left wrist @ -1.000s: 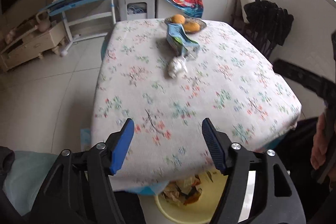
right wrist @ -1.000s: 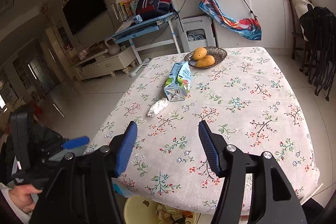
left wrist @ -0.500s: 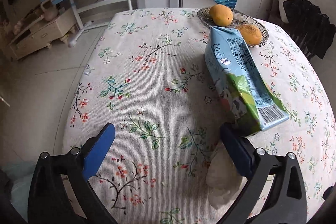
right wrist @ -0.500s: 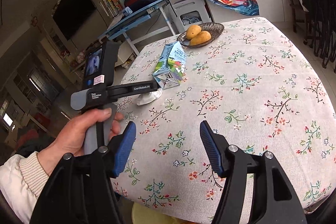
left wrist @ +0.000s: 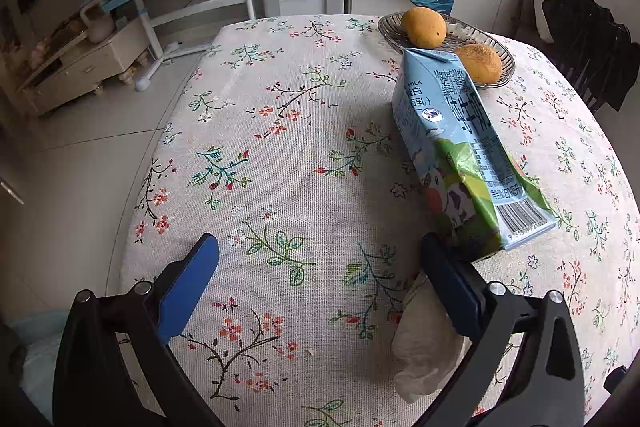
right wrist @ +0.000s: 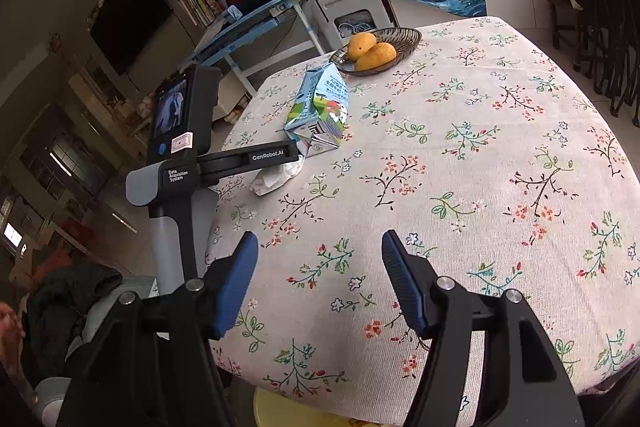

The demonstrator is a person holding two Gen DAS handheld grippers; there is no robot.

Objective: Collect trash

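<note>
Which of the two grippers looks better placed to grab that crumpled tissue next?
The left gripper: it is wide open and right above the crumpled tissue, which lies under its right finger. The right gripper sits near the table's front edge, far from it.

The milk carton (left wrist: 460, 143) lying on the table carries the word "MILK" in small capitals near its top, with Chinese characters beneath and larger ones along its side (too distorted to read with certainty), and a barcode at its lower end whose digits are too small to make out. In the right wrist view the left gripper (right wrist: 224, 163) bears "GenRobot.AI" on its black arm and "Data Acquisition System" on its grey body.
</note>
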